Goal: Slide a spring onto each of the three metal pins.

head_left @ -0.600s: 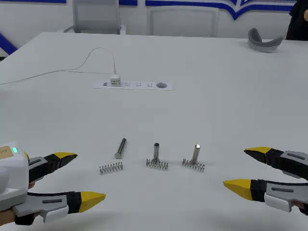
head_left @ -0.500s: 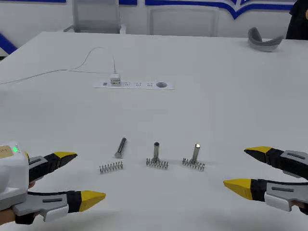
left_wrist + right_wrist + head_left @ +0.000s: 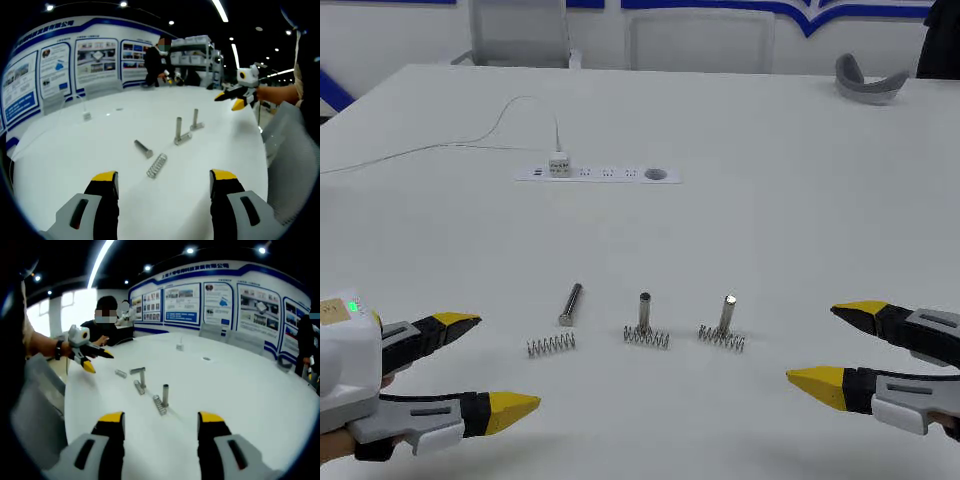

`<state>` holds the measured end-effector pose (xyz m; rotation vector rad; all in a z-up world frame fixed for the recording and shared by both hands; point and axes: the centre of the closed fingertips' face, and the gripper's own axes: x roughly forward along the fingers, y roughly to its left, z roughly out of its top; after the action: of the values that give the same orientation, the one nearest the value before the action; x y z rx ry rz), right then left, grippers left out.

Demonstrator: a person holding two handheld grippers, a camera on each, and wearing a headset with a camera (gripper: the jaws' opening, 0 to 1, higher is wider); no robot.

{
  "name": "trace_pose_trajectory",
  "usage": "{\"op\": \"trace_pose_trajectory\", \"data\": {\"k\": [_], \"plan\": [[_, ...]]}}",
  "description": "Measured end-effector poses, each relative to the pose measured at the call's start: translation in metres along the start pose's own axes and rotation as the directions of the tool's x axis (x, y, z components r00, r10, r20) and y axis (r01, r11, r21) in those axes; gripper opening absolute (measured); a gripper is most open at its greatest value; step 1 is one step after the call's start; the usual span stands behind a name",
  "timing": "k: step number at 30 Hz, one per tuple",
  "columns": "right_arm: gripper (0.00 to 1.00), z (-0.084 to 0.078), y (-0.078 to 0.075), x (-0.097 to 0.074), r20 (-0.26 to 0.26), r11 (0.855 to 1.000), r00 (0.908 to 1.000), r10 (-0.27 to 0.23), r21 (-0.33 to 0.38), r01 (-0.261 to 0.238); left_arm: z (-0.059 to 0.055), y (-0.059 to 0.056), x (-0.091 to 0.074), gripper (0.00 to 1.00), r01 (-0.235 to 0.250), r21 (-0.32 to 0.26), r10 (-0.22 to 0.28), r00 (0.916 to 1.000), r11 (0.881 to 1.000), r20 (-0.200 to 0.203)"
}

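Three metal pins sit in a row on the white table. The left pin (image 3: 570, 304) lies on its side; the middle pin (image 3: 644, 311) and right pin (image 3: 728, 314) stand upright. A loose spring lies in front of each: left spring (image 3: 551, 346), middle spring (image 3: 647, 338), right spring (image 3: 722, 341). My left gripper (image 3: 488, 364) hovers open at the lower left, apart from them. My right gripper (image 3: 837, 346) is open at the lower right. The left gripper view has the left spring (image 3: 157, 165) ahead of its yellow tips (image 3: 164, 176); the right gripper view has the right pin (image 3: 165, 395) and right spring (image 3: 159, 404).
A white power strip (image 3: 598, 176) with a plugged-in charger and cable lies across the table's middle. A grey curved object (image 3: 868, 86) rests at the far right corner. Chairs stand behind the far edge. People stand in the background of the gripper views.
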<state>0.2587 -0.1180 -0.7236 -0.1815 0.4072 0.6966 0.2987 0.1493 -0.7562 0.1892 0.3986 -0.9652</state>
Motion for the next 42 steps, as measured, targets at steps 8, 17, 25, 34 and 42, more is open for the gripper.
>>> {"op": "trace_pose_trajectory", "data": {"k": [8,17,25,34,42], "plan": [[0.6,0.001,0.001,0.001,0.002,1.0,1.0,-0.001,0.004,0.001,0.003,0.004,0.0,0.74,-0.007,-0.002,0.007,1.0,1.0,0.002],[0.6,0.001,0.0,0.0,0.001,1.0,1.0,-0.005,0.002,0.005,0.011,0.015,0.001,0.69,-0.025,0.003,0.025,0.9997,1.0,0.003],[0.6,0.002,0.001,-0.001,0.002,1.0,1.0,-0.004,-0.001,0.004,0.018,0.021,0.005,0.64,-0.035,0.02,0.035,0.9994,0.999,-0.003],[0.6,0.002,0.002,-0.001,0.002,1.0,1.0,-0.003,-0.003,0.003,0.03,0.029,0.018,0.59,-0.033,0.049,0.034,0.9993,0.998,-0.013],[0.6,0.002,0.004,-0.001,0.002,1.0,1.0,-0.003,-0.004,0.003,0.038,0.035,0.034,0.55,-0.027,0.075,0.03,0.999,0.997,-0.032]]}}
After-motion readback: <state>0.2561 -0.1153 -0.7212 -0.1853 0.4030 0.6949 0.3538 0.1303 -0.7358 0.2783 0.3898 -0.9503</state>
